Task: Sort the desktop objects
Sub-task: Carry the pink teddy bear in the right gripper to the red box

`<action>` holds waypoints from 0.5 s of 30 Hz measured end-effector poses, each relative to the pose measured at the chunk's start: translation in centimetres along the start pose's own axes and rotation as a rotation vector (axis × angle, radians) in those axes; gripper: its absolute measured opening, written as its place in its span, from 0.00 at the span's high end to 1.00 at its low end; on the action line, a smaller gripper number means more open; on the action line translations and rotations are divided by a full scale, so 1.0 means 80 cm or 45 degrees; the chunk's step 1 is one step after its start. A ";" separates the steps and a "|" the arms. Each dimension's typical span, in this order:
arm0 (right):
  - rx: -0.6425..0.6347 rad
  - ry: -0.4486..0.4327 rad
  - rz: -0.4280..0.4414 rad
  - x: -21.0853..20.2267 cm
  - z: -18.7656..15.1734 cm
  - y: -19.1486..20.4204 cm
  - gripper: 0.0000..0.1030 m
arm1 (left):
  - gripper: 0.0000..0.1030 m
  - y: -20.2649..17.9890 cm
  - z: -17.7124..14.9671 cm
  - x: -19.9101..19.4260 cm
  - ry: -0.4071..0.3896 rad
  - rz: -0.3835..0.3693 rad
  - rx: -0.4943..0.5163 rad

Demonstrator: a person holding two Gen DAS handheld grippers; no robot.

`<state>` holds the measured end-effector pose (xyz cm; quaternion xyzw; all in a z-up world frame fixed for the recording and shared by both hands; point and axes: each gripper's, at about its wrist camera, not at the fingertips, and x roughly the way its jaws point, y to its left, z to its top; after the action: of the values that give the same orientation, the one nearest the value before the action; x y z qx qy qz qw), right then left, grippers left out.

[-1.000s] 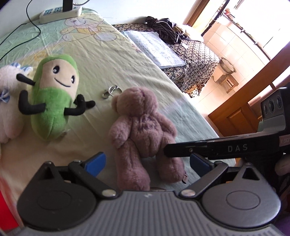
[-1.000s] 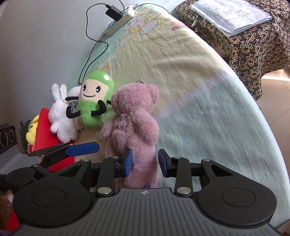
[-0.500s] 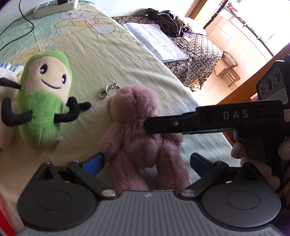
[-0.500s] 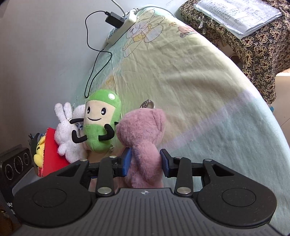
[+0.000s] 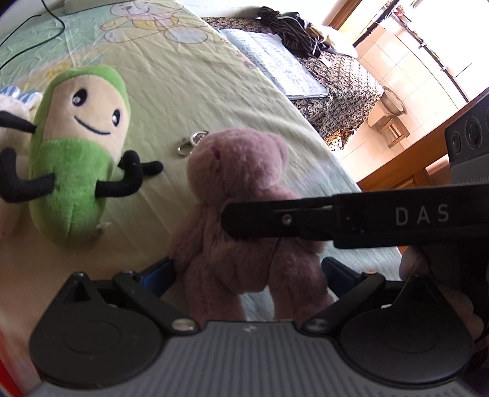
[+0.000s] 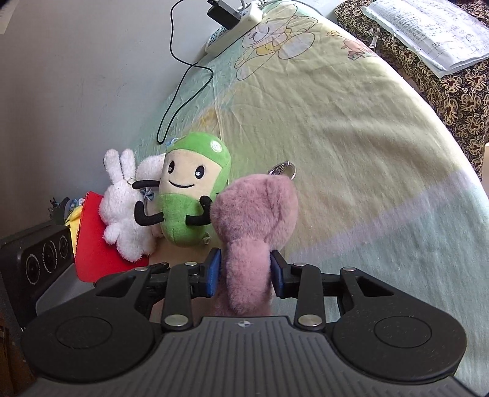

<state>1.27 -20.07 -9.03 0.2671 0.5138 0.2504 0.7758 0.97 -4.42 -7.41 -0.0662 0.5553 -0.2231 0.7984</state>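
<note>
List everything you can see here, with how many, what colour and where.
teddy bear: one, mauve, upright mid-sheet, pinched in right tongs
pea-pod plush: one, green, left of bear
bunny plush: one, white, beside pea-pod
key ring: one, silver, behind bear
power strip: one, white, far edge
papers: one stack, white, on patterned cloth
bed sheet: one, pale green
left tongs: open, straddling bear's legs
right tongs: shut on bear

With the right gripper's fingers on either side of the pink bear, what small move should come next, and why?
Probably lift the pink bear a little, straight up. The right gripper has its blue fingers pressed into the plush on both sides, so the grasp looks made. The green plush sits close on its left, and the left gripper is open around the legs.
</note>
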 end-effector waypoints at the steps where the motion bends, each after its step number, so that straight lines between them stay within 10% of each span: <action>1: -0.003 -0.002 -0.002 -0.003 -0.002 0.001 0.64 | 0.03 -0.003 -0.001 -0.002 -0.003 0.003 0.010; 15: -0.117 -0.024 0.048 -0.031 -0.033 0.049 0.65 | 0.05 -0.018 -0.043 -0.065 -0.159 0.059 0.042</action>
<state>-2.50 -18.44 -5.66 0.2431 0.4894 0.2859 0.7872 -4.03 -2.99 -3.71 -0.0539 0.5020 -0.2092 0.8375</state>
